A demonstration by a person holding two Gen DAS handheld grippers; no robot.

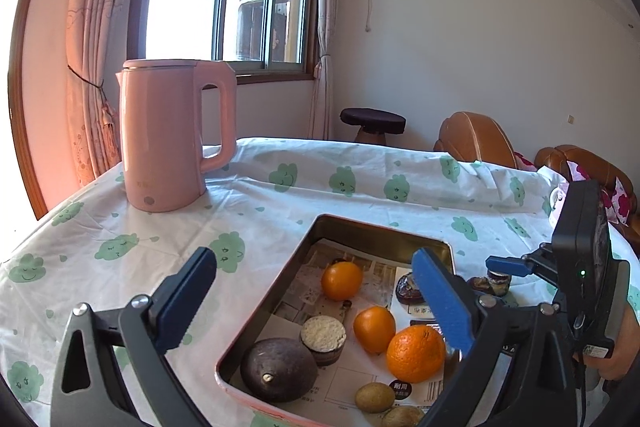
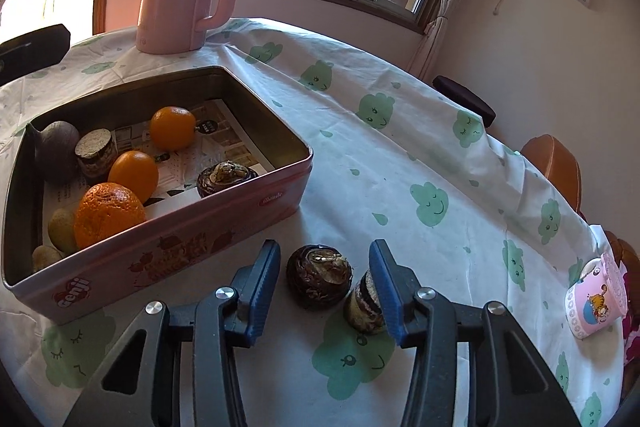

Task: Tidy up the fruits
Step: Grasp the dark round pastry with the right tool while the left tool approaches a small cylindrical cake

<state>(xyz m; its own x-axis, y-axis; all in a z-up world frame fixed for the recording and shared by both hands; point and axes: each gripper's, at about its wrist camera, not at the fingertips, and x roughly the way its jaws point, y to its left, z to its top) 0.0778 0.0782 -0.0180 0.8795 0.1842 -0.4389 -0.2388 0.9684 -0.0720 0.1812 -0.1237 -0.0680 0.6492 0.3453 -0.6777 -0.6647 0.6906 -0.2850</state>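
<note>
tin (image 2: 224, 227): a pink rectangular tin is seen on the left of the surface (image 2: 400, 163), open-topped, lined with printed paper; oranges (image 2: 110, 213), a dark avocado-like fruit (image 2: 56, 147) and small brownish fruits (image 2: 60, 225) already lie in it.
left hand-held gripper (image 1: 316, 303): held above the tin's near corner, jaws spread wide, nothing between them.
dark round fruit (image 2: 319, 275): rests on the surface just outside the tin's front wall, between the jaws of the right hand-held gripper (image 2: 325, 281).
right hand-held gripper state: part open, pads not pressing on the fruit; nothing gripped.
striped piece (image 2: 363, 307): lies against the right pad, beside the fruit.
handling: judged light, firm and rounded, likely to roll; best taken across its widest middle with a gentle squeeze.
edges: the tin's wall must be cleared by lifting first.
open room: bare cloth is seen to the right; a pink cup (image 2: 596, 293) stands well apart near the surface edge.
</note>
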